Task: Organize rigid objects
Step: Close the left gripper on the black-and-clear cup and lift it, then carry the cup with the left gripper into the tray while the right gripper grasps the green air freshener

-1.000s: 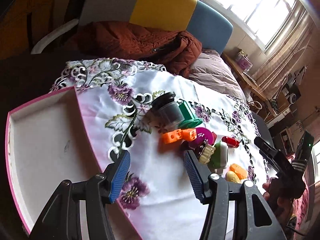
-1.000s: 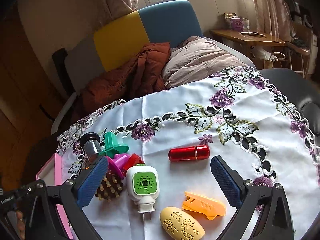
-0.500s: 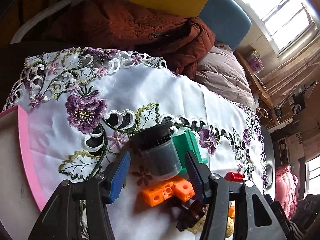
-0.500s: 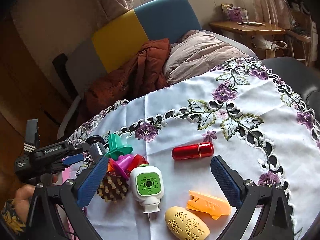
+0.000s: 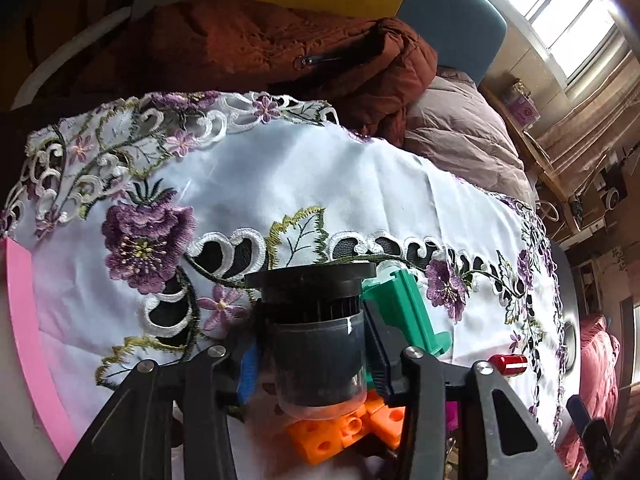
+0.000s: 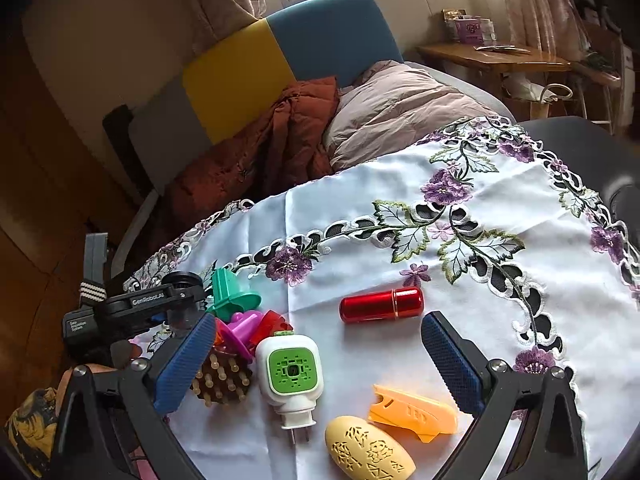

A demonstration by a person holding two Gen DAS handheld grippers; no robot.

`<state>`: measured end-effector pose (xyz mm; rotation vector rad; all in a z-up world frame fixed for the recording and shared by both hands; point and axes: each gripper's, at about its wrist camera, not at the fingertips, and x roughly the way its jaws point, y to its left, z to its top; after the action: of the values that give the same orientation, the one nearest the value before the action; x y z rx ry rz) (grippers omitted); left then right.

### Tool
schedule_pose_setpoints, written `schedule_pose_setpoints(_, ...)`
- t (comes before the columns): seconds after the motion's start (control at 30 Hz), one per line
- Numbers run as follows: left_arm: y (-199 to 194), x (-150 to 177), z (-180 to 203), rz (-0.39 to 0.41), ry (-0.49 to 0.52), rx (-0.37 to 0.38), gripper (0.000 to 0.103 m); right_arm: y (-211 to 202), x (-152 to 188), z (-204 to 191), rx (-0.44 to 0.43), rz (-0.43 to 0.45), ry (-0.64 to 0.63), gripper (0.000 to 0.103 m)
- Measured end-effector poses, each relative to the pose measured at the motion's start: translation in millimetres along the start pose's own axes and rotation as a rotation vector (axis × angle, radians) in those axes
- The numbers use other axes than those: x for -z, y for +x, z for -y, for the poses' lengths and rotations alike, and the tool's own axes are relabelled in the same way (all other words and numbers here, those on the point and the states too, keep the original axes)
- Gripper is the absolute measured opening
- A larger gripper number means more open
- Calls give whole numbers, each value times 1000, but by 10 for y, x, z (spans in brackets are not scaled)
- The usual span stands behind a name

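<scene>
A dark jar (image 5: 316, 352) with a black ribbed cap stands on the embroidered white cloth (image 5: 320, 192). My left gripper (image 5: 314, 360) is closing on it, and both blue pads lie against its sides. A green plastic piece (image 5: 408, 308) stands just right of the jar, with orange blocks (image 5: 340, 428) in front. In the right wrist view the left gripper (image 6: 176, 300) reaches in from the left around the jar (image 6: 182, 280). My right gripper (image 6: 316, 328) hangs open over a white and green plug-in (image 6: 290, 372) and a red cylinder (image 6: 380, 304), holding nothing.
A pink-rimmed tray (image 5: 24, 320) lies at the left edge of the table. Near the front are a brown brush (image 6: 222, 380), an orange clip (image 6: 412, 410) and a yellow oval case (image 6: 368, 448). A rust-coloured jacket (image 5: 280, 52) is draped on the chair behind.
My left gripper moved from beside the tray to the jar, came down around it and narrowed its jaws onto it. The right gripper stayed where it was.
</scene>
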<state>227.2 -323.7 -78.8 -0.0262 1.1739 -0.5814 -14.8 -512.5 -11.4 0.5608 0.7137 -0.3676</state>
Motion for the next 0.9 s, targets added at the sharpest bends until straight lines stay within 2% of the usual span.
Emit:
schedule_pose_setpoints(0.23, -500, 251, -46, 65, 81, -4, 45, 50, 1, 73, 29, -24, 20, 103)
schedule_pose_setpoints(0.6, -1209, 1163, -70, 125, 190, 9, 45, 71, -25, 430, 49, -51, 173, 102)
schedule_pose_setpoints(0.8, -1493, 1526, -216, 133, 171, 11, 45, 198, 21, 472, 52, -118, 187, 89)
schedule_pose_setpoints(0.9, -1598, 1671, -307, 143, 166, 1, 45, 255, 63, 398, 53, -147, 145, 77)
